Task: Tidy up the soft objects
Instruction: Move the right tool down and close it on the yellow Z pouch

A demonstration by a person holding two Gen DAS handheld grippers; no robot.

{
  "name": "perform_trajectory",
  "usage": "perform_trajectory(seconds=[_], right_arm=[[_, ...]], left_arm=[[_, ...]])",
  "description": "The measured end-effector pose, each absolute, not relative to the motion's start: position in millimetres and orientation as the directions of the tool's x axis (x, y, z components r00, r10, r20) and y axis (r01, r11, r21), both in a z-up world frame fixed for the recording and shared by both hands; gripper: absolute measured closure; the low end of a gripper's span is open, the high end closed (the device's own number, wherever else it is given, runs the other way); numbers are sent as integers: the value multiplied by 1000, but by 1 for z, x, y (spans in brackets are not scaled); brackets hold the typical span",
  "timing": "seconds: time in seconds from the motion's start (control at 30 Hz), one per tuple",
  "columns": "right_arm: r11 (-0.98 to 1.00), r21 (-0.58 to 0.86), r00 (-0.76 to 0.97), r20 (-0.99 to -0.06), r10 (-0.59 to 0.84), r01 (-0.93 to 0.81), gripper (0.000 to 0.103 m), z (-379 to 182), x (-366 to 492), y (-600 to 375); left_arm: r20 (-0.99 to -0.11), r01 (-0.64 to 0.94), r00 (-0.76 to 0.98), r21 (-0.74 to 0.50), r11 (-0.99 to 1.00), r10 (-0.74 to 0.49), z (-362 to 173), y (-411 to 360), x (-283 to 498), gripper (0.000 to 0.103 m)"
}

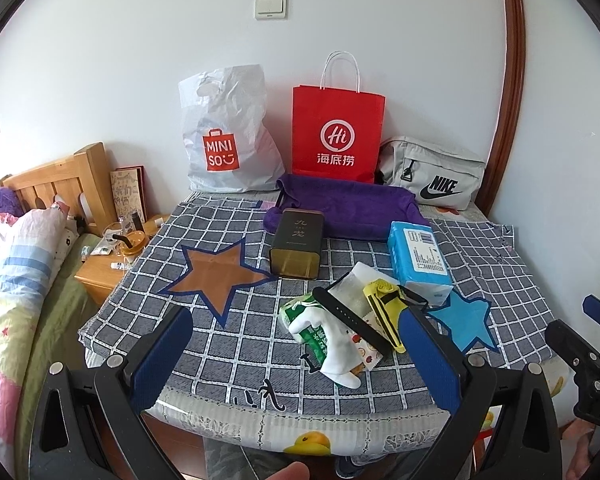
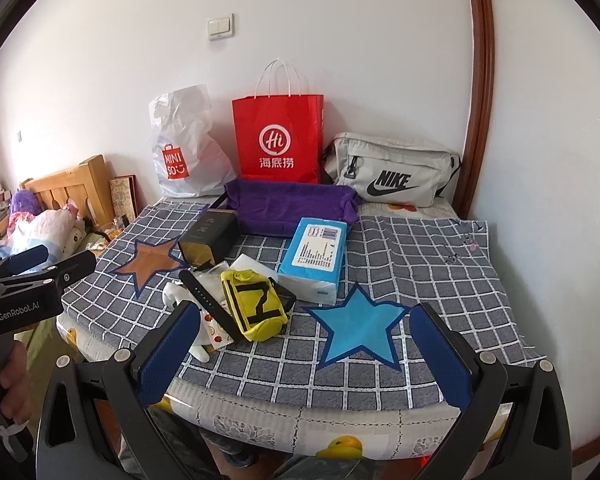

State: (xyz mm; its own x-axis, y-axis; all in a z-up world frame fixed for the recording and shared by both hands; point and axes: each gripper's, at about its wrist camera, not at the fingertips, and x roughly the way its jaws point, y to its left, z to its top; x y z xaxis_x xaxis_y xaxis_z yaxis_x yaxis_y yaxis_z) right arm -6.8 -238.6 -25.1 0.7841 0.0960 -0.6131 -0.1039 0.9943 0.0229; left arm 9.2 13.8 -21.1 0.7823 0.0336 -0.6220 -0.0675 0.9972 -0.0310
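Observation:
A small heap lies near the front of the checked tablecloth (image 1: 228,344): a white soft sock-like item (image 1: 334,354), a green tissue packet (image 1: 300,322), a black strap (image 1: 352,320) and a yellow pouch (image 1: 384,310) (image 2: 256,304). A blue tissue pack (image 1: 418,256) (image 2: 316,256) sits behind them. A dark tin (image 1: 298,242) stands in front of a purple cloth (image 1: 348,204). My left gripper (image 1: 296,316) is open, hovering before the heap. My right gripper (image 2: 305,312) is open above the blue star (image 2: 360,328), right of the yellow pouch.
Against the wall stand a white Miniso plastic bag (image 1: 228,136), a red paper bag (image 1: 336,132) and a grey Nike bag (image 1: 432,176). A bed (image 1: 16,264) and a cluttered wooden nightstand (image 1: 104,268) lie to the left. A wooden door frame (image 1: 514,80) rises at the right.

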Motion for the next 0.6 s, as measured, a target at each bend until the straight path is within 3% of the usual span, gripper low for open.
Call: perform_trajectory(seconds=[0.6], right_arm=[[957, 109, 637, -725, 261, -268, 0, -122, 74, -211]], left_arm=[[-771, -115, 636, -67, 991, 22, -121, 40, 65, 1]])
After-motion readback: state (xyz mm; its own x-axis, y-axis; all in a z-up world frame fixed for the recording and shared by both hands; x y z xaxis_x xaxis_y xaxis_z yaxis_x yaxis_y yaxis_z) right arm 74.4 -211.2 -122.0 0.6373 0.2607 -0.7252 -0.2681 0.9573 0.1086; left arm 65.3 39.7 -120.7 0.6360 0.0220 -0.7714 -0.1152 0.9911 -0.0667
